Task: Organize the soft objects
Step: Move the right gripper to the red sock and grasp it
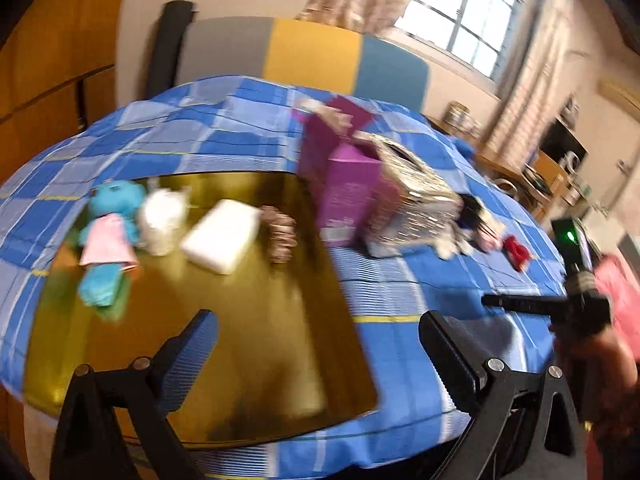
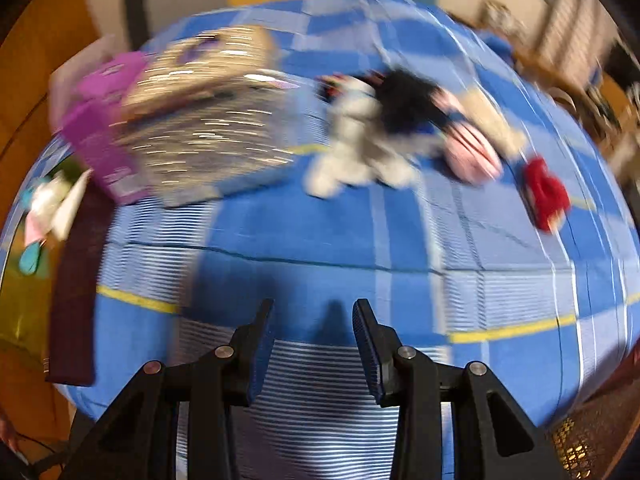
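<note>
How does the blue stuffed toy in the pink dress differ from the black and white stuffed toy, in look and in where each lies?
The blue stuffed toy is turquoise with a pink dress; the black and white stuffed toy is white-bodied with a black top. The blue one lies on the gold board beside other soft items; the black and white one lies on the blue checked cloth, right of the shiny box. Both lie free of any gripper.

Surface under a blue plaid cloth (image 1: 224,128), gold mat (image 1: 240,320) lying on it, purple box (image 1: 344,196) and silvery bag (image 2: 208,132) beside the mat, black-and-white plush (image 2: 368,140), pink striped toy (image 2: 472,156), red toy (image 2: 544,194) on the cloth
</note>
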A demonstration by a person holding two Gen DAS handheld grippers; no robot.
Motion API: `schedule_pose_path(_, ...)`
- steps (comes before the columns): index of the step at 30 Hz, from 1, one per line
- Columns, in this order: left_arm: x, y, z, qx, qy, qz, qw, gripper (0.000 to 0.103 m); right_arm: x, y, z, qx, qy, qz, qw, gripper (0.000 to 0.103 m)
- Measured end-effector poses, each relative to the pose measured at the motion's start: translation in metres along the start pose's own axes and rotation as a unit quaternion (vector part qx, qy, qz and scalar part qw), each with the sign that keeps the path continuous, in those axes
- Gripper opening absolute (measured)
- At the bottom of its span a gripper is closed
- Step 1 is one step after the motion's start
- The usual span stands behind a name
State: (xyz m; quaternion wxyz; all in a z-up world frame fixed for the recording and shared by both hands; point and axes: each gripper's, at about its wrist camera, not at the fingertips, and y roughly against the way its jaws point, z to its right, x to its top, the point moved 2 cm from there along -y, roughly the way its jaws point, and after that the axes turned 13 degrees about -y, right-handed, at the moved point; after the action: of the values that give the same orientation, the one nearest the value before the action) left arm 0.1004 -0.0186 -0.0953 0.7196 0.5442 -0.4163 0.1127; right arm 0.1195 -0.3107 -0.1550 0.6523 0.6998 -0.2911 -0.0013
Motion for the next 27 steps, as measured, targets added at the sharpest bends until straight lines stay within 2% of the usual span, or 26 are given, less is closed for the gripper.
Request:
schedule_pose_path(3, 0.01, -0.006, 0.02, -0.03, 0.0, -0.008, 0.9995, 0.101, 0.013, 0.003, 0.037, -0.013, -0.032, 0.005, 0.999, 0.039)
schedule_pose_path(7, 0.023, -0.018, 0.051, -0.049, -0.017, -0.021, 0.9984, 0.101, 0.046, 0.014, 0.092, -0.043, -0.068, 0.046, 0.996, 0.039)
schedule_pose_path(9, 0.028, -0.025, 0.067, -0.058, -0.028, -0.025, 0.9976, 0.101, 0.069, 0.025, 0.125, -0.038, -0.099, 0.087, 0.991, 0.045)
schedule_pose_path(11, 0.032, -0.032, 0.082, -0.067, -0.032, -0.033, 0.9967, 0.101, 0.088, 0.03, 0.151, -0.044, -0.124, 0.115, 0.985, 0.069)
schedule_pose_path(12, 0.032, -0.035, 0.089, -0.074, -0.034, -0.036, 0.9961, 0.101, 0.099, 0.03, 0.167, -0.049, -0.139, 0.123, 0.981, 0.072)
schedule_pose_path(14, 0.033, -0.04, 0.101, -0.077, -0.044, -0.04, 0.9952, 0.101, 0.117, 0.021, 0.19, -0.05, -0.167, 0.109, 0.979, 0.072)
schedule_pose_path(18, 0.035, -0.047, 0.123, -0.078, -0.071, -0.046, 0.9933, 0.101, 0.13, 0.0, 0.221, -0.029, -0.219, 0.099, 0.97, 0.072)
schedule_pose_path(20, 0.036, -0.05, 0.131, -0.081, -0.078, -0.047, 0.9926, 0.101, 0.129, -0.003, 0.225, -0.03, -0.223, 0.104, 0.969, 0.072)
schedule_pose_path(25, 0.04, -0.065, 0.144, -0.086, -0.083, -0.053, 0.9914, 0.101, 0.131, -0.012, 0.22, -0.004, -0.223, 0.086, 0.971, 0.072)
schedule_pose_path(27, 0.042, -0.071, 0.152, -0.088, -0.09, -0.057, 0.9905, 0.101, 0.134, -0.022, 0.221, -0.019, -0.219, 0.069, 0.973, 0.072)
